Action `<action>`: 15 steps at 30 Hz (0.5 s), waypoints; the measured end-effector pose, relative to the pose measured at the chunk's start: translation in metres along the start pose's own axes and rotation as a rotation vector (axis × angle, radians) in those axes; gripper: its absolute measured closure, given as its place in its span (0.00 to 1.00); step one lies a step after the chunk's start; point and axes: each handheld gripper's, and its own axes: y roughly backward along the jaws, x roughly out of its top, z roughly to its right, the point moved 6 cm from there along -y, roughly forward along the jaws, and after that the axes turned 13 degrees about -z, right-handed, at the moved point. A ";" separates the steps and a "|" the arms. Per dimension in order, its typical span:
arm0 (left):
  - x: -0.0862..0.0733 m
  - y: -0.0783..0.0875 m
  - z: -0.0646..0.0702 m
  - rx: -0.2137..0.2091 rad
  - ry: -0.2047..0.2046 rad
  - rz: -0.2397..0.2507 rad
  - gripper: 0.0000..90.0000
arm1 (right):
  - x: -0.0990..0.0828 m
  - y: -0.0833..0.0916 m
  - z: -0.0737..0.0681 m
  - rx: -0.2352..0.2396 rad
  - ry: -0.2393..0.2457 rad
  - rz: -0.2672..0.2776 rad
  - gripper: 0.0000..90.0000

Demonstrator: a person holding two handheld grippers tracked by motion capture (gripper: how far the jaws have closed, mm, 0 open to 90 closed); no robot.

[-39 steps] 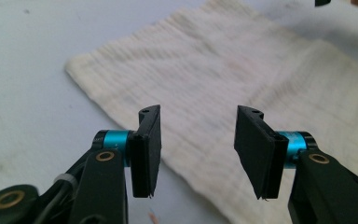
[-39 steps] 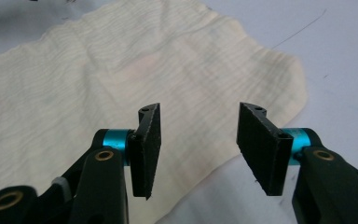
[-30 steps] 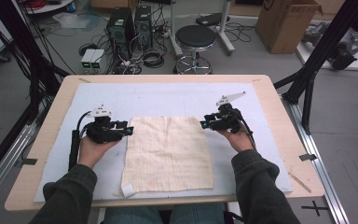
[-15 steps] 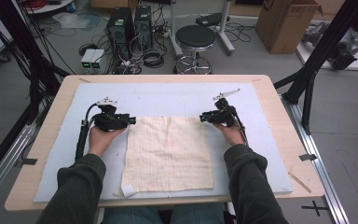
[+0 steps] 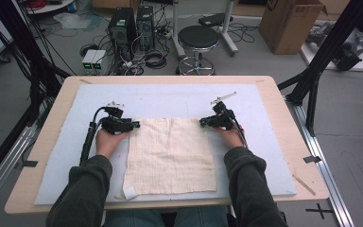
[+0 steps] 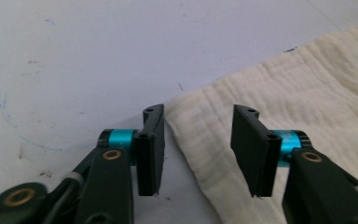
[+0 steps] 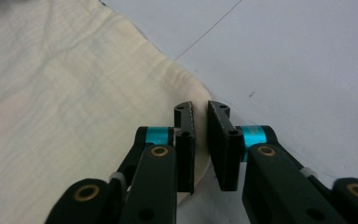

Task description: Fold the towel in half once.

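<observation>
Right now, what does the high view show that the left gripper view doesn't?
High view: the whole cream cloth spread flat, the wooden table, and a black stool, cardboard box and computer towers on the floor behind.
Left gripper view: up close, the left tool has its jaws open with the cloth's corner between them, and the crinkly weave is clear.
Both: the cloth, the pale blue mat and the left tool.

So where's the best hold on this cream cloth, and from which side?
By its two far corners, each gripper coming in from its own outer side. The cream cloth lies flat, so only edges give purchase. The left gripper straddles the left corner open; the right gripper, jaws just closing, is at the right.
</observation>
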 end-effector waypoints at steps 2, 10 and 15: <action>0.001 -0.001 0.001 -0.005 -0.008 0.001 0.67 | 0.001 0.000 -0.001 -0.007 0.009 -0.011 0.94; 0.000 -0.003 0.002 -0.009 -0.024 0.002 0.95 | 0.008 0.015 0.001 -0.020 -0.002 0.018 0.95; 0.005 0.001 0.002 -0.010 -0.016 0.035 0.96 | 0.014 0.024 0.002 -0.041 0.007 0.039 0.95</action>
